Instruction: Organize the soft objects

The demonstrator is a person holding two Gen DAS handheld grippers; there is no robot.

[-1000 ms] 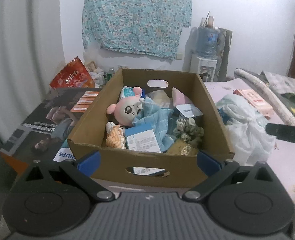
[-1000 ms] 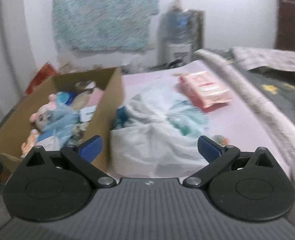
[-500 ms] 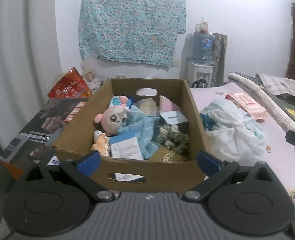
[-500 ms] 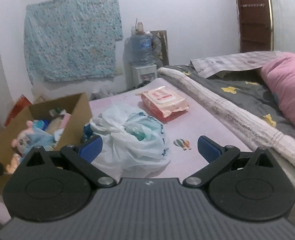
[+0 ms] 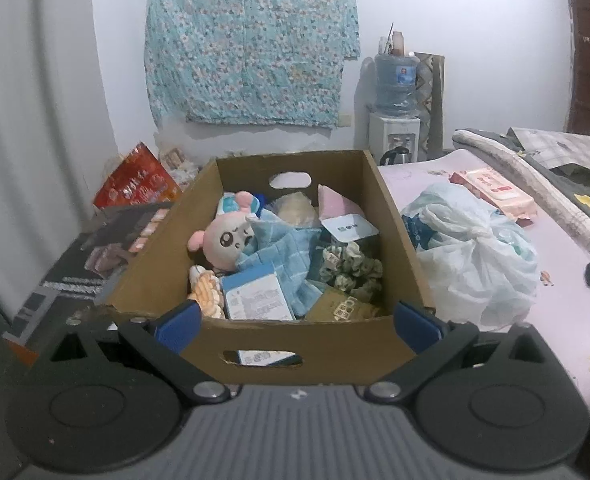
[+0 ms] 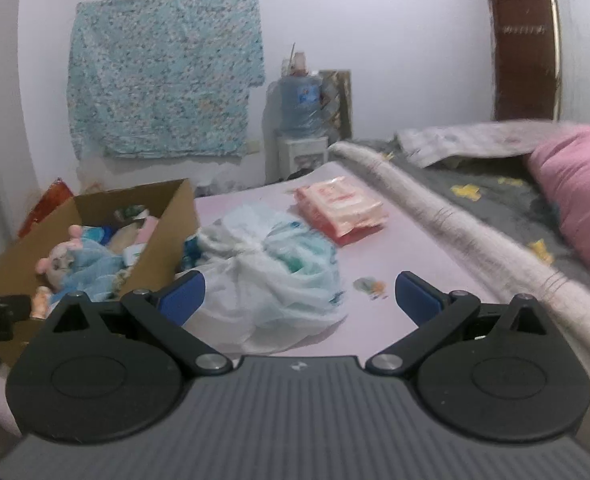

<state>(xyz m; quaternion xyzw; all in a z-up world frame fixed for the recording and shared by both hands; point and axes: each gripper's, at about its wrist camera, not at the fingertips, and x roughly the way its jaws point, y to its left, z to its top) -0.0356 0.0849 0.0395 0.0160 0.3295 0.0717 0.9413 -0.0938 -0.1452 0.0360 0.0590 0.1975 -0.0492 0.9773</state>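
Observation:
A brown cardboard box [image 5: 391, 216] [image 6: 175, 232] stands on the pink sheet, filled with a pink plush doll [image 5: 225, 240] [image 6: 57, 264], a blue cloth [image 5: 283, 252], a green scrunchie [image 5: 351, 266] and small packets. My left gripper [image 5: 297, 322] hangs open in front of the box's near wall, holding nothing. To the right of the box lies a tied white plastic bag [image 5: 471, 256] [image 6: 271, 276]. My right gripper [image 6: 299, 298] is open just before that bag, empty. A pink wipes pack [image 6: 339, 208] [image 5: 495, 194] lies farther back.
A rolled grey-white blanket [image 6: 455, 232] and a pink pillow [image 6: 575, 192] border the bed on the right. A water dispenser [image 5: 395, 120] stands at the back wall under a floral cloth [image 5: 251, 44]. A red snack bag [image 5: 135, 184] and dark cartons lie left of the box.
Both grippers have pulled back and risen, so the box and bag look smaller. The right view swung right and up, bringing the blanket and pillow into sight. Both stay open.

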